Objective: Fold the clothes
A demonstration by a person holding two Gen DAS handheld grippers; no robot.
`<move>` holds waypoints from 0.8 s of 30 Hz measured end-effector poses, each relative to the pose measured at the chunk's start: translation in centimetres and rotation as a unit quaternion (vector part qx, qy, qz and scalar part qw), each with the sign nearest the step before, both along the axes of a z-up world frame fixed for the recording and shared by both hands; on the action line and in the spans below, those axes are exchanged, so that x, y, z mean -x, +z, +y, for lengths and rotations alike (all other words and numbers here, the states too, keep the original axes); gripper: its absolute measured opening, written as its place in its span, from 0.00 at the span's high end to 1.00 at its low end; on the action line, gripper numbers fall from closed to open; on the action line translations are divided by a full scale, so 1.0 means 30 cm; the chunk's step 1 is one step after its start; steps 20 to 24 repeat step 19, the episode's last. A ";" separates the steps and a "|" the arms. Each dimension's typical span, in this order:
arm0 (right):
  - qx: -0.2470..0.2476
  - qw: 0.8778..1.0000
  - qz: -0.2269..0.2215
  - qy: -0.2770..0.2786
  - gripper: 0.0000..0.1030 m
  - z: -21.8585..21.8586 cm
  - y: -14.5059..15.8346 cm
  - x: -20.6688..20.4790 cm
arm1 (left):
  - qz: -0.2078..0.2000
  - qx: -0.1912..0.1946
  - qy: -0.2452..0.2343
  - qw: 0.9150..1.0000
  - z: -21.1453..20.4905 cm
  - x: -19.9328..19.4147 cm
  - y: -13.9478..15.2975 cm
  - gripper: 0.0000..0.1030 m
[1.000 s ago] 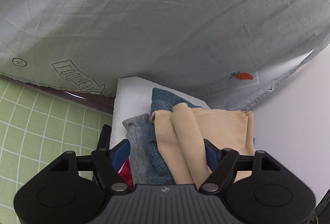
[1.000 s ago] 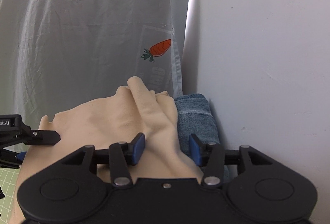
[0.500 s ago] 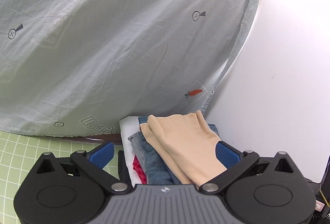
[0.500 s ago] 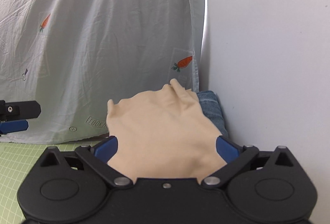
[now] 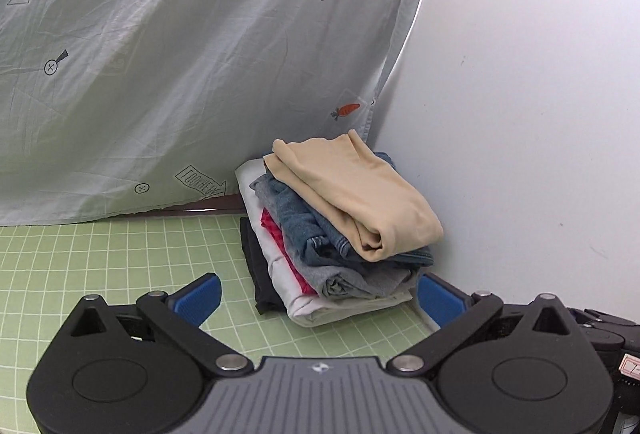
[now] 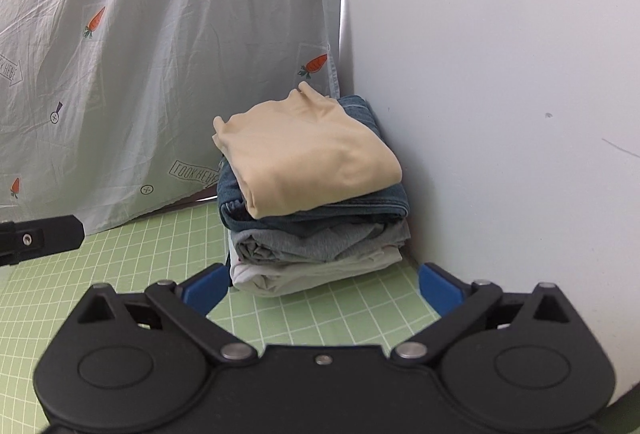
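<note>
A folded beige garment (image 5: 352, 194) (image 6: 304, 158) lies on top of a stack of folded clothes (image 5: 320, 258) (image 6: 316, 238), with denim, grey, red, white and black pieces below it. The stack stands on the green grid mat (image 5: 100, 266) (image 6: 160, 246) in the corner by the white wall. My left gripper (image 5: 318, 296) is open, its blue pads wide apart and a little in front of the stack, nothing between them. In the right wrist view my right gripper (image 6: 320, 288) is likewise open and empty, drawn back from the pile.
A pale grey sheet (image 5: 180, 74) (image 6: 160, 54) printed with carrots and arrows hangs behind the mat. The white wall (image 5: 520, 114) (image 6: 500, 94) closes off the right side. Part of the other gripper (image 6: 40, 238) shows at the left edge of the right wrist view.
Both grippers went from closed on the beige garment to wide open and pulled back from the stack. The garment now rests on top of the pile.
</note>
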State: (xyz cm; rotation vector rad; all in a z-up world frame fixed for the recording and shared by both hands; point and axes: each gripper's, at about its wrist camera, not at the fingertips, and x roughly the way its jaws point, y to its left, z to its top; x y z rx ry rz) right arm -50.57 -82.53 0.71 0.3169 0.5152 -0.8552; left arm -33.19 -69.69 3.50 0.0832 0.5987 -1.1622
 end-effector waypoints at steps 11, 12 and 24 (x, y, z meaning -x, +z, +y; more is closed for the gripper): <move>-0.005 1.000 0.024 0.005 0.00 0.117 -0.027 0.068 | 0.000 -0.033 -0.002 0.999 0.070 0.076 -0.053 0.00; -0.005 1.000 0.025 0.005 0.00 0.122 -0.028 0.070 | 0.000 -0.033 -0.002 0.999 0.074 0.081 -0.054 0.00; -0.003 1.000 0.025 0.008 0.00 0.143 -0.023 0.080 | -0.008 -0.034 -0.007 0.999 0.086 0.102 -0.053 0.00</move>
